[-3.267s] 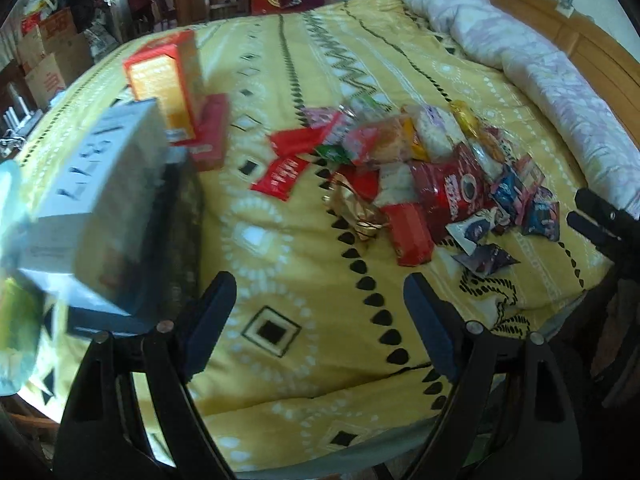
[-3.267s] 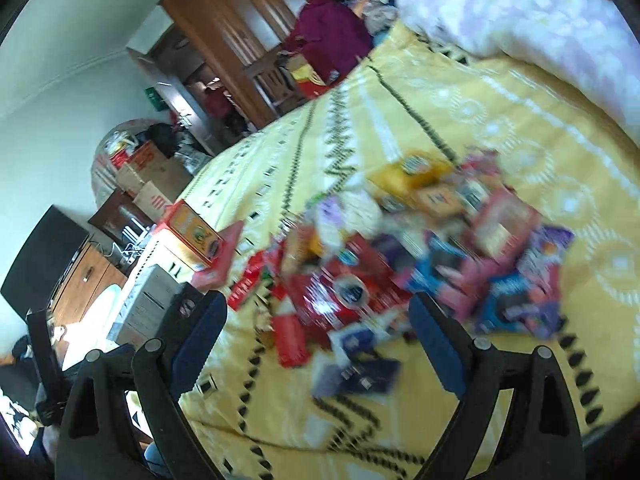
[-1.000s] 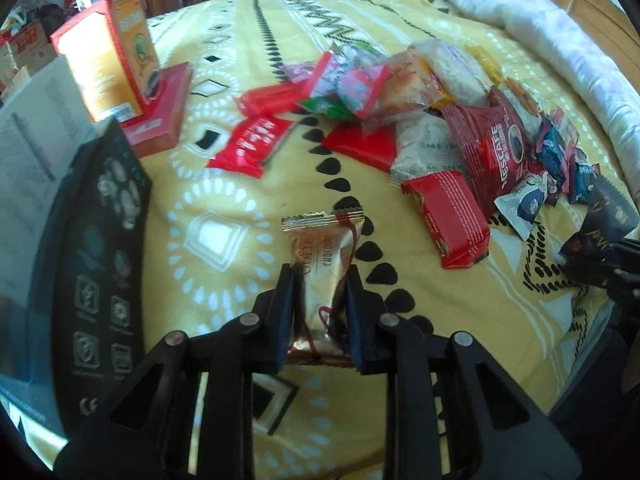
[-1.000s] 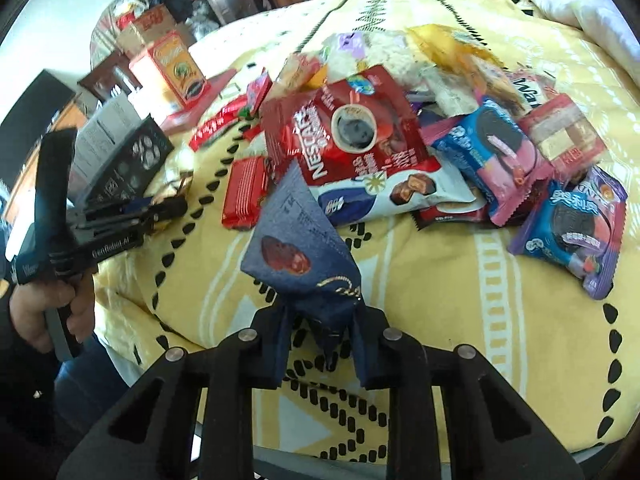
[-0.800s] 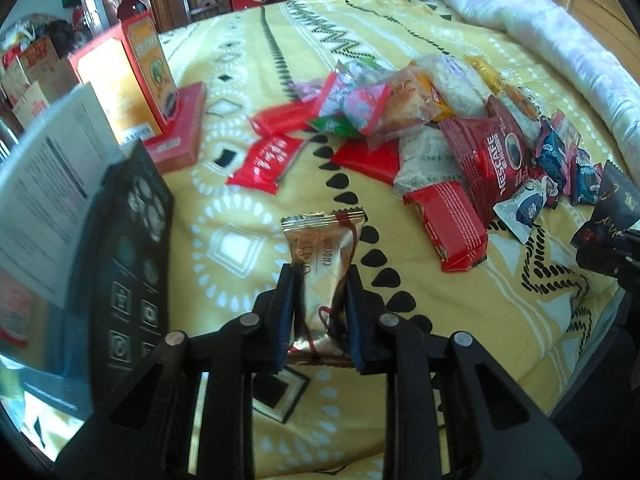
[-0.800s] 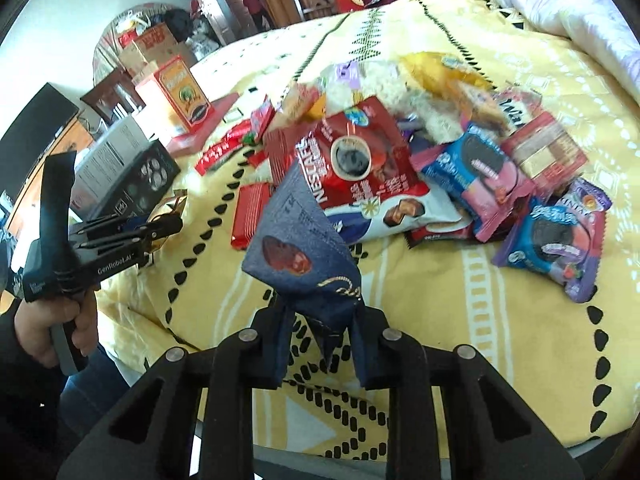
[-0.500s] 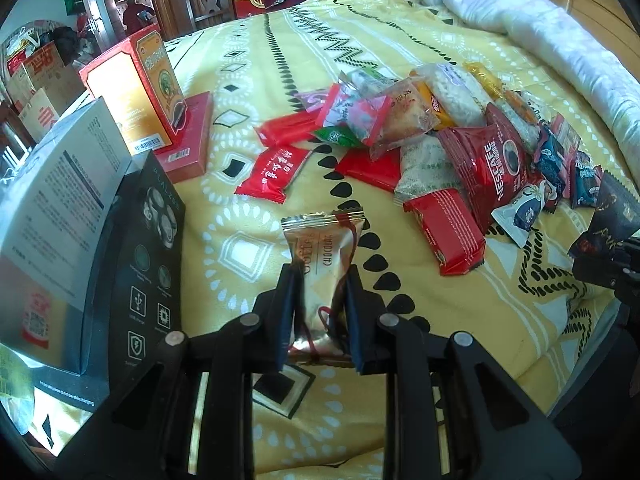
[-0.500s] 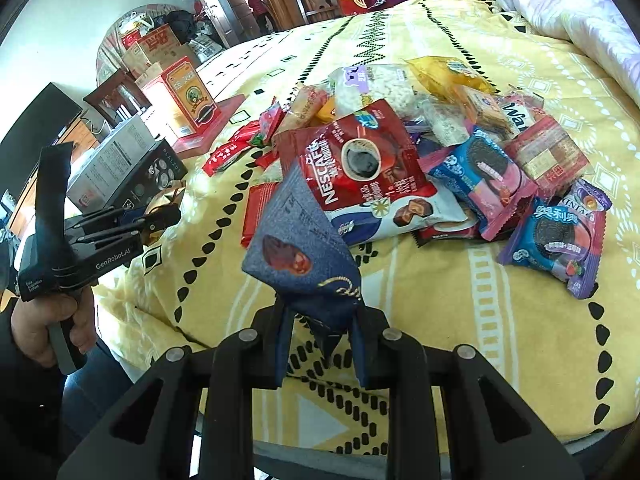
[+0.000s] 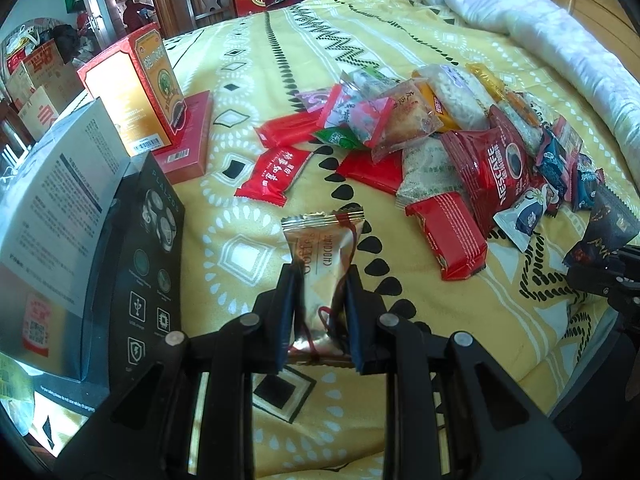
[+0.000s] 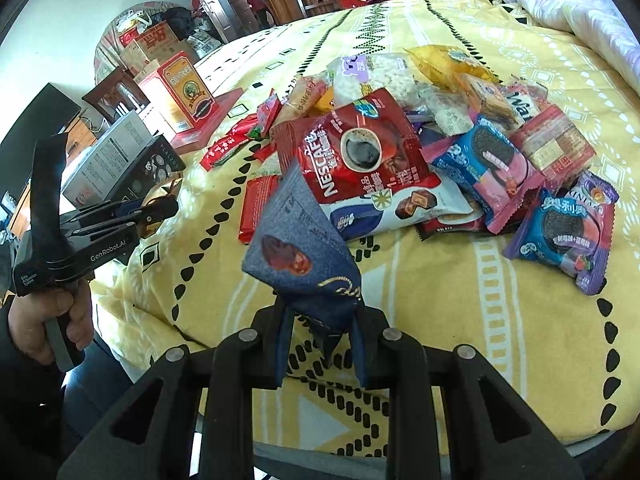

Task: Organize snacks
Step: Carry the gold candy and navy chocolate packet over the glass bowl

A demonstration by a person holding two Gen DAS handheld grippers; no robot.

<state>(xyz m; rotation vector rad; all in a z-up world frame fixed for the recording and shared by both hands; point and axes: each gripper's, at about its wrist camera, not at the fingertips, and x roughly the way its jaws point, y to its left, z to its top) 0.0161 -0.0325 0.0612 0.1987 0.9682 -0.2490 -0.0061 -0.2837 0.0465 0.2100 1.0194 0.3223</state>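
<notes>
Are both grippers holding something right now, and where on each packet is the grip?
Yes. The left gripper pinches the gold chocolate packet at its lower half. The right gripper pinches the dark blue packet at its bottom edge.

Two grippers (image 9: 320, 300) (image 10: 320, 320), each pinching one packet: a gold chocolate (image 9: 324, 252) and a dark blue pyramid (image 10: 304, 256). One Nescafé sachet (image 10: 360, 156), two Oreo packs (image 10: 492, 168) (image 10: 564, 232), three boxes (orange (image 9: 136, 92), flat red (image 9: 188, 140), grey-black (image 9: 80, 248)); the heap's remainder is too tangled to count
</notes>
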